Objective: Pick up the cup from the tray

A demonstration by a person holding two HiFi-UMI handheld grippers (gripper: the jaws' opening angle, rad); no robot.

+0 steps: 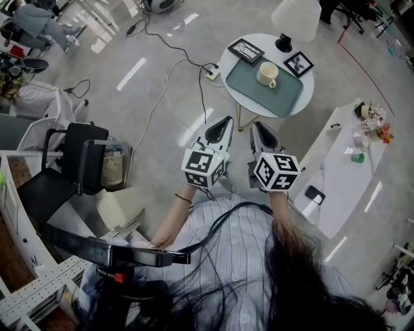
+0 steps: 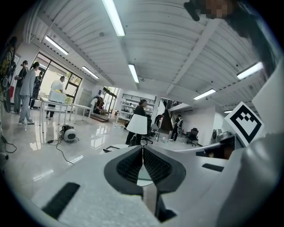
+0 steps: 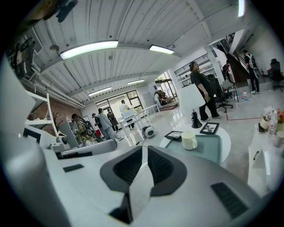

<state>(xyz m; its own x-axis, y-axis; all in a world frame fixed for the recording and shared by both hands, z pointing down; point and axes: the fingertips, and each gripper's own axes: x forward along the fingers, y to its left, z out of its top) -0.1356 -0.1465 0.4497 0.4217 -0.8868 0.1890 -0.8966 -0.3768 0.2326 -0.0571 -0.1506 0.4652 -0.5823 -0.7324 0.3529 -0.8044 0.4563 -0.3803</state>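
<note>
- head view: i saw the cup [image 1: 267, 74] standing upright on the grey-green tray [image 1: 284, 98], on the small round table [image 1: 228, 70] ahead of me.
- two framed pictures sat on that table, one [image 1: 246, 50] just beside the tray's far left edge and one [image 1: 298, 64] at its right edge. a lamp [image 1: 295, 18] stood at the table's back.
- the left gripper [image 1: 227, 120] and the right gripper [image 1: 255, 125] were side by side, both pointing toward the table and well apart from the cup.
- a long white table [image 1: 339, 171] lay to my right and a black chair [image 1: 72, 161] to my left.
- left gripper view: the left gripper [image 2: 143, 150] had its jaws pressed together with nothing between them.
- the white lampshade [image 2: 137, 124] showed just above the tips. a pale green sliver low between the pads was possibly the tray, but i couldn't be sure.
- right gripper view: the right gripper [image 3: 143, 150] was closed and empty as well.
- past its tips to the right, the cup [image 3: 189, 141] sat on the tray [image 3: 209, 150], clear of the jaws, with both frames [image 3: 173, 135] [image 3: 209, 128] behind it.
</note>
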